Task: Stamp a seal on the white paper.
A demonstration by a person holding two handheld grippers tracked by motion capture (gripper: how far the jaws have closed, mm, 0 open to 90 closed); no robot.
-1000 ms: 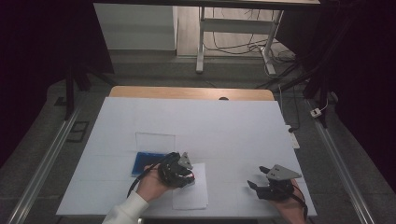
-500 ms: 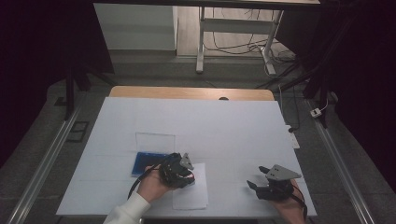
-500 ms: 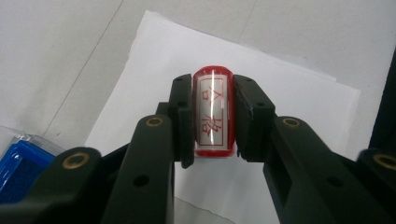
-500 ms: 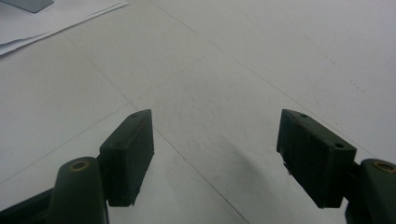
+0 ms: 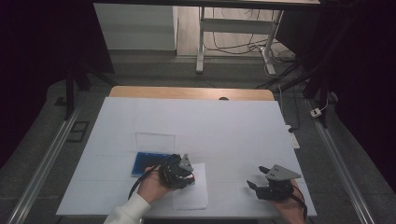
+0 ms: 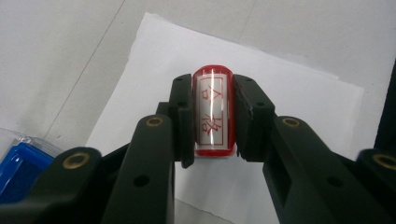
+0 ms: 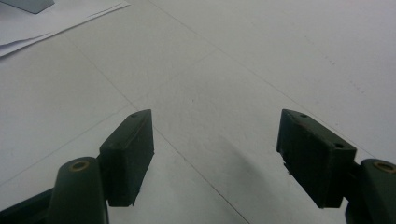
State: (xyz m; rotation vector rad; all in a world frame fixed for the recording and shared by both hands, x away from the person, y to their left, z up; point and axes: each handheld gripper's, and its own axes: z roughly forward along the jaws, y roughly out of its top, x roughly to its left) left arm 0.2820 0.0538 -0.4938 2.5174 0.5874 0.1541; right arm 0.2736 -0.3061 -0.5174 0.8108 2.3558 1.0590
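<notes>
One stamp (image 6: 212,112), red with a white label, sits pinched between the left tongs (image 6: 212,119), which are clamped on its two long sides. It hangs over one sheet of white paper (image 5: 191,193) at about 6 o'clock on the tabletop (image 5: 233,126). The stamp looks small, light and hard, and its shiny shell may be slippery, so a firm hold on the flat sides, like this one, seems best. One blue ink pad (image 5: 144,163) lies just beside the paper at 9 o'clock from it, with its clear lid (image 5: 155,140) open behind. The right tongs (image 7: 215,158) are apart and hold nothing; they rest low at 5 o'clock, well apart from the stamp.
</notes>
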